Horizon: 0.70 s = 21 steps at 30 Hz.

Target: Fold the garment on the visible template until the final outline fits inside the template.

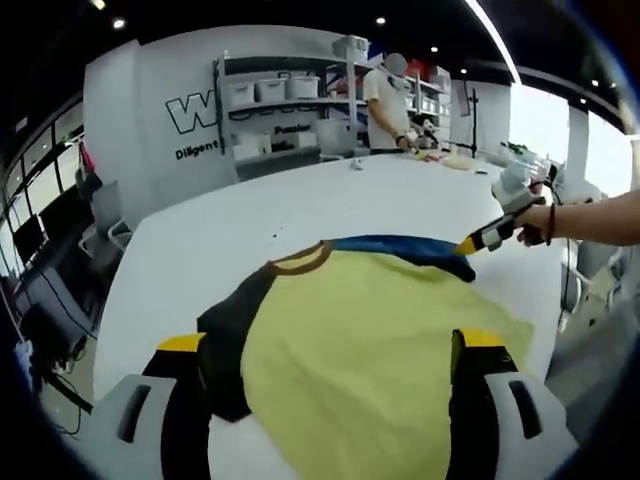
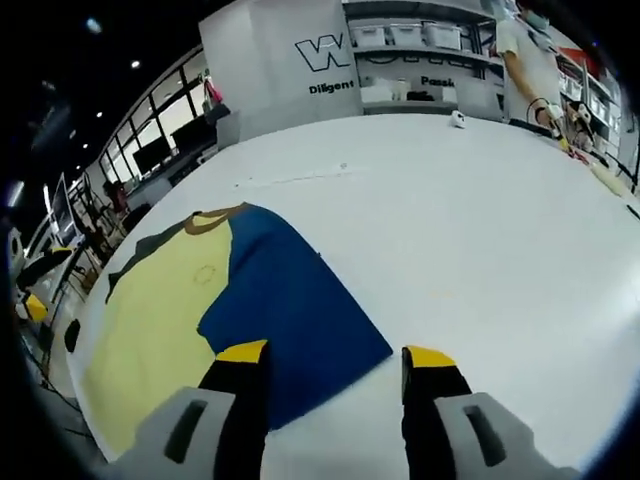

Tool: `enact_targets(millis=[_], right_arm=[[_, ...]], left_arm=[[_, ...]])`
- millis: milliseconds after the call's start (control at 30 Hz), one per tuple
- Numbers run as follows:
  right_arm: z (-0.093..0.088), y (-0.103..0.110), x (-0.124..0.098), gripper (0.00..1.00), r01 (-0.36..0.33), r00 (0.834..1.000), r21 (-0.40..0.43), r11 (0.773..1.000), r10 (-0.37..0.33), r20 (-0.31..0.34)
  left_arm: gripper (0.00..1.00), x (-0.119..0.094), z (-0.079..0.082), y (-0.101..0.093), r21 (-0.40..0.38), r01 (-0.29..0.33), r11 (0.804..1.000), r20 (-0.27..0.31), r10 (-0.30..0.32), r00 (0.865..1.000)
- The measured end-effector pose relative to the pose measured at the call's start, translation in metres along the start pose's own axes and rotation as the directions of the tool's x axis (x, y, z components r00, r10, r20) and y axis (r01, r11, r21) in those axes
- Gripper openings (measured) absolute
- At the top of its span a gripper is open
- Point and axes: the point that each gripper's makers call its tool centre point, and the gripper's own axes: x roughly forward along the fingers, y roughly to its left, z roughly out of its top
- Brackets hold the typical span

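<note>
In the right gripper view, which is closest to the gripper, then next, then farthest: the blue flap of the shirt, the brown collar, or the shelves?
From the right gripper:
1. Blue flap, right by the gripper's left jaw, partly under it.
2. Brown collar, farther up the table, to the left.
3. Shelves, past the white table, against the back wall.

The garment's (image 1: 370, 350) near hem is cut off between the left claw's (image 1: 335, 350) jaws.

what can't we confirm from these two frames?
- Template: no outline made out on the table in either view.
- Shirt lower hem: cut off by the bottom edge and the left gripper, left gripper view.
- Right gripper: too small in the left gripper view to tell whether it pinches the blue sleeve.
</note>
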Motion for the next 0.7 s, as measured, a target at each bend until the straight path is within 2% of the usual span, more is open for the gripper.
enact_targets(millis=[167, 333, 433, 533, 567, 700], right_arm=[[-0.004, -0.005, 0.001, 0.34, 0.027, 1.000, 0.027, 0.999, -0.027, -0.006], [-0.007, -0.009, 0.004, 0.23, 0.038, 0.999, 0.059, 0.998, -0.038, -0.003], [-0.005, -0.015, 0.004, 0.16, 0.055, 0.998, 0.063, 0.996, -0.055, 0.005], [-0.006, -0.018, 0.005, 0.04, 0.062, 0.998, 0.066, 0.996, -0.062, -0.005], [-0.003, -0.018, 0.004, 0.00, 0.063, 0.998, 0.061, 0.996, -0.064, 0.010], [0.008, -0.007, 0.001, 0.00, 0.041, 0.998, 0.041, 0.998, -0.043, 0.048]], left_arm=[[0.98, -0.010, 0.002, 0.003, -0.029, -0.015, 0.999, 0.018, 0.016, 1.000], [0.98, -0.016, -0.003, 0.005, -0.041, -0.025, 0.999, 0.023, 0.026, 0.999], [0.97, -0.018, -0.011, 0.007, -0.048, -0.031, 0.998, 0.003, 0.031, 1.000], [0.97, -0.021, -0.013, 0.009, -0.053, -0.037, 0.998, 0.000, 0.037, 0.999], [0.97, -0.023, -0.013, 0.010, -0.059, -0.040, 0.997, 0.002, 0.040, 0.999], [0.96, -0.025, -0.013, 0.011, -0.069, -0.042, 0.997, 0.009, 0.043, 0.999]])
